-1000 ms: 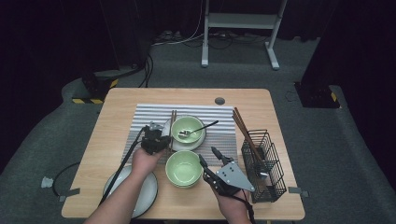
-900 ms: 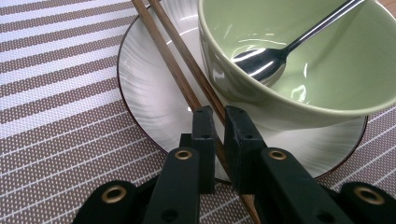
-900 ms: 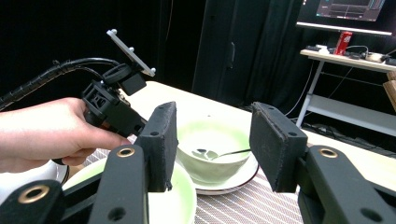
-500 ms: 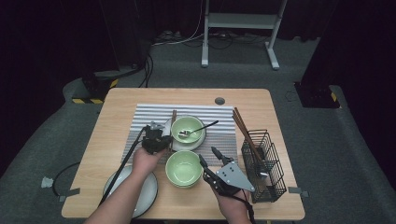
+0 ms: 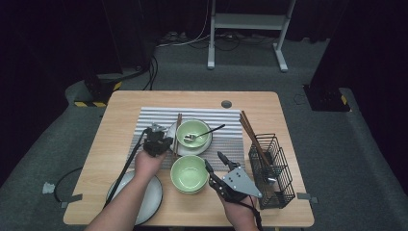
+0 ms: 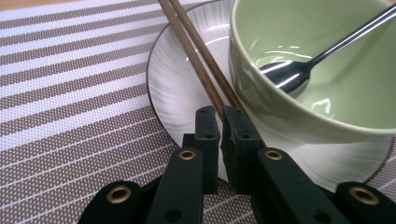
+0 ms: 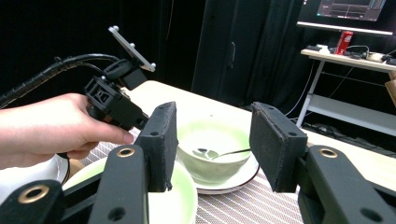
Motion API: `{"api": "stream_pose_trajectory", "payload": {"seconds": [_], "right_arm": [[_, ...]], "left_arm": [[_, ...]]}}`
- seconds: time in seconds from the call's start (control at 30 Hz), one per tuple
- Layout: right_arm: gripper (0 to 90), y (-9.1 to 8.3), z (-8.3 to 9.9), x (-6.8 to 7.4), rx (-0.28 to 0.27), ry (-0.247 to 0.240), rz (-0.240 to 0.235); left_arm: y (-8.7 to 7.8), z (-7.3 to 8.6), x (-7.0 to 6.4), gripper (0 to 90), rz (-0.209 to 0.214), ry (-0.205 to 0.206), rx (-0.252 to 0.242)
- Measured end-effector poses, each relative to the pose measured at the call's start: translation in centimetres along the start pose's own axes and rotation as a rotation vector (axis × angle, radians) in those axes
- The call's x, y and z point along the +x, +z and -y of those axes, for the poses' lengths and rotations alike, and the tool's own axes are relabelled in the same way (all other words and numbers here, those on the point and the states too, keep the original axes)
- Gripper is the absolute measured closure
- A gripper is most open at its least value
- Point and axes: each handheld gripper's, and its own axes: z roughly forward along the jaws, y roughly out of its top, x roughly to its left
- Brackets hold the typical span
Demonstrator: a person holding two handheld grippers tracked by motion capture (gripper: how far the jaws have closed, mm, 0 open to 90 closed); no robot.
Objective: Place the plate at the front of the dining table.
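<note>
A pair of brown chopsticks (image 6: 196, 56) lies on the left of a white plate (image 6: 182, 88), beside a green bowl (image 6: 327, 107) that holds a metal spoon (image 6: 299, 70). My left gripper (image 6: 219, 114) is at their near end, its jaws closed to a thin gap around them. In the high view the left gripper (image 5: 156, 140) sits at the plate's left rim, on the striped mat (image 5: 226, 139). My right gripper (image 5: 214, 160) stands open just right of a second green bowl (image 5: 188, 172), nothing between its jaws. The right gripper (image 7: 212, 121) faces the spoon bowl (image 7: 210, 144).
A black wire basket (image 5: 272, 173) with several chopsticks stands at the right edge. A large white plate (image 5: 144, 197) lies at the front left, under my left forearm. A small grey disc (image 5: 226, 103) sits near the far edge.
</note>
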Motion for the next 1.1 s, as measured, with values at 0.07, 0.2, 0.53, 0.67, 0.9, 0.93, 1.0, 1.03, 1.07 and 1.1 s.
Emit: {"api": "stream_pose_trajectory", "payload": {"seconds": [0.07,0.2,0.53,0.67,0.9,0.93,1.0,1.03,1.07,1.1], "right_arm": [[51.5,-0.02,0.02,-0.02,0.001,0.004,0.001],[51.6,-0.08,0.03,-0.11,0.000,0.003,0.004],[51.6,-0.07,0.08,-0.08,0.002,0.003,0.004],[51.5,-0.07,0.10,-0.08,0.004,0.003,0.004],[51.6,-0.07,0.11,-0.10,0.002,0.005,0.005],[51.6,-0.07,0.11,-0.10,0.003,0.004,0.005],[51.6,-0.07,0.11,-0.10,0.003,0.003,0.004],[51.6,-0.08,0.10,-0.09,0.003,0.005,0.005],[51.6,-0.07,0.09,-0.09,0.003,0.005,0.005],[51.6,-0.07,0.09,-0.09,0.002,0.004,0.005]], "left_arm": [[0.28,0.11,-0.07,84.4,-0.002,-0.001,0.005],[0.55,0.17,-0.21,84.3,0.006,-0.006,0.007],[0.77,0.09,-0.26,84.3,0.021,0.002,0.024],[0.84,0.05,-0.28,84.3,0.025,0.008,0.032],[0.91,-0.08,-0.33,84.2,0.024,0.005,0.034],[0.93,-0.07,-0.32,84.2,0.023,0.006,0.035],[0.95,-0.06,-0.30,84.2,0.022,0.007,0.036],[0.97,-0.06,-0.30,84.1,0.021,0.005,0.036],[0.97,-0.06,-0.29,84.0,0.021,0.006,0.036],[0.97,-0.07,-0.29,83.9,0.021,0.006,0.037]]}}
